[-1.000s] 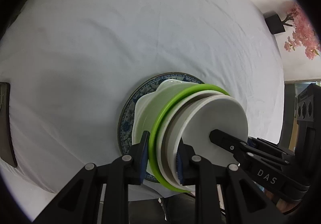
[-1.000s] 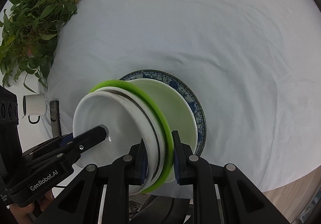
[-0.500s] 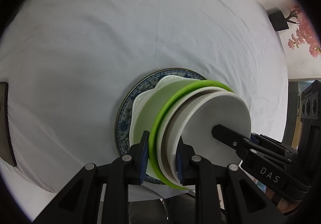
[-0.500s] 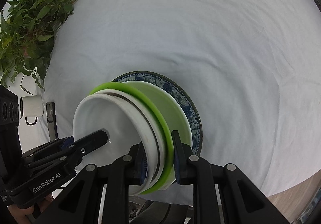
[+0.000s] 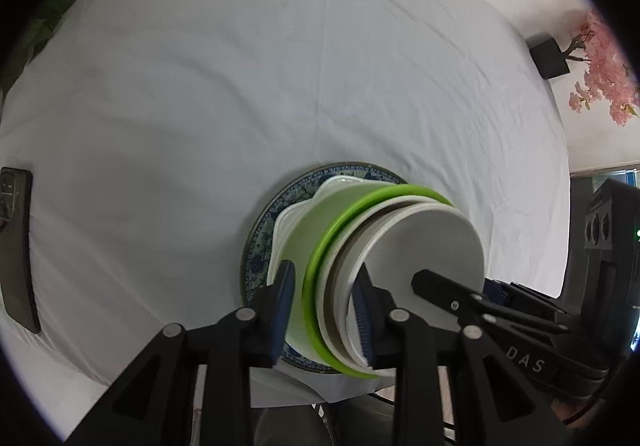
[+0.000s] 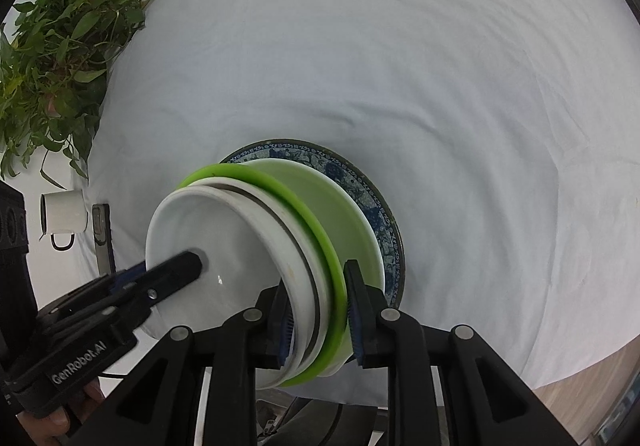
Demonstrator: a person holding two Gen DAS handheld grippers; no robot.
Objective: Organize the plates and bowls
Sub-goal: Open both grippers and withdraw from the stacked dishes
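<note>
Both wrist views look closely down from opposite sides at the bowl stack.

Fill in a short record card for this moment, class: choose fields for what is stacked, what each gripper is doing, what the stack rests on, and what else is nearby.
Stack: white bowl nested inside green bowl, both over a blue patterned plate
Left gripper: closed across the nested rims
Right gripper: closed across the same rims from the opposite side
Surface: white tablecloth
Nearby: leafy plant, white mug, dark phone, pink blossom branch
Contact with plate: cannot tell
</note>
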